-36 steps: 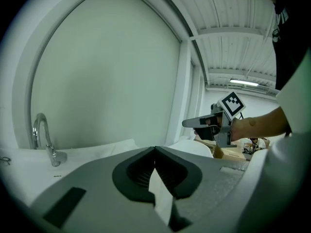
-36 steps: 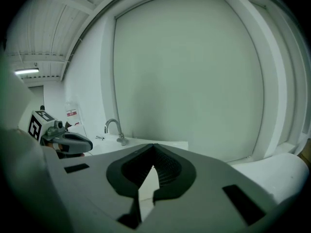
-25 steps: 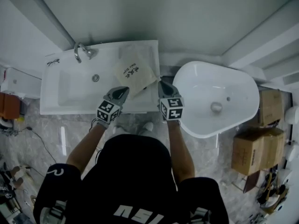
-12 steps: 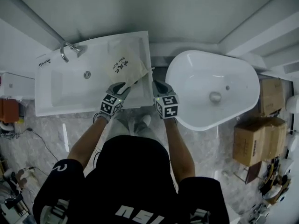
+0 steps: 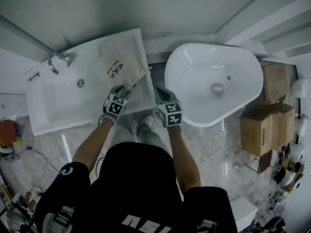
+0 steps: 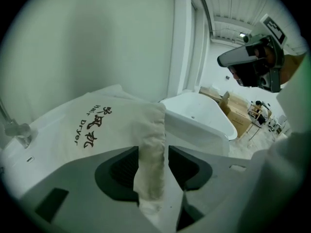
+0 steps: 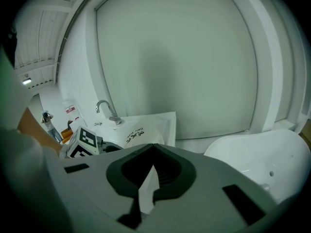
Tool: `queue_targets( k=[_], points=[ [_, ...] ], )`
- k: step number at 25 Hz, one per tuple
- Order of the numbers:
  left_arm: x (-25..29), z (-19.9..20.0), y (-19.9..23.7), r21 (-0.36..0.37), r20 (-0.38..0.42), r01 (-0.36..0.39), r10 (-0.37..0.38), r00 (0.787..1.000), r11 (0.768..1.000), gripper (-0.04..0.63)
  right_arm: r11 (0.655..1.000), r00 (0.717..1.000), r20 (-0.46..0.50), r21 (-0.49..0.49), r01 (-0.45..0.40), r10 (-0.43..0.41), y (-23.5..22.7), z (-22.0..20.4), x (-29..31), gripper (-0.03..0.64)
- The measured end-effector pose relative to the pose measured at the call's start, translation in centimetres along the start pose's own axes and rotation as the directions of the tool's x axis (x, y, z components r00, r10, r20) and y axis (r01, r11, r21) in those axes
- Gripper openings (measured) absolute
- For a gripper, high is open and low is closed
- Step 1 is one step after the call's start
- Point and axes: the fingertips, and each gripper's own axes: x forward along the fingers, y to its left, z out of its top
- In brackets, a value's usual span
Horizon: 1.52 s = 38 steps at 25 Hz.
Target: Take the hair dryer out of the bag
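Bag (image 5: 119, 68) lies on the right ledge of the sink (image 5: 53, 101); the hair dryer is presumably inside it, out of sight. Left tongs (image 5: 125, 88) have just been opening and stand wide, with the bag's gathered neck between the pads but not pinched. Right tongs (image 5: 161, 91) are closed on nothing I can make out, just right of the bag. Best to close the left on that neck, then work the mouth loose with the right. Print (image 6: 90, 125) reads "Hair Dryer", beside characters I cannot read.
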Motion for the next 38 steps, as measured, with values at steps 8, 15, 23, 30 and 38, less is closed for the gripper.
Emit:
queue_targets(
  k=[8,15,23,30,38],
  points=[
    [-0.6,0.5,0.8,-0.015,-0.004,0.058,-0.058,0.998,0.998,0.077,0.998,0.999,-0.016,0.031,0.047,-0.046,0.5,-0.4,0.3,-0.005],
    [-3.1,3.5,1.9,-0.069,0.083,0.166,-0.160,0.984,0.984,0.035,0.997,0.998,0.011,0.055,0.062,-0.062,2.4,0.4,1.9,-0.005],
    [-5.4,7.8,3.7,-0.092,0.174,0.260,-0.242,0.955,0.961,0.032,1.000,1.000,0.010,0.029,0.009,-0.010,4.4,0.9,5.1,-0.005],
    [-6.3,10.0,5.7,-0.141,0.209,0.324,-0.291,0.934,0.936,0.032,0.999,0.997,-0.071,-0.019,-0.026,0.024,6.5,0.0,8.8,-0.003],
    [-5.9,9.9,6.7,-0.111,0.183,0.335,-0.312,0.932,0.936,0.032,0.999,0.991,-0.124,0.022,-0.044,0.047,6.2,-1.9,13.0,0.036]
  ],
)
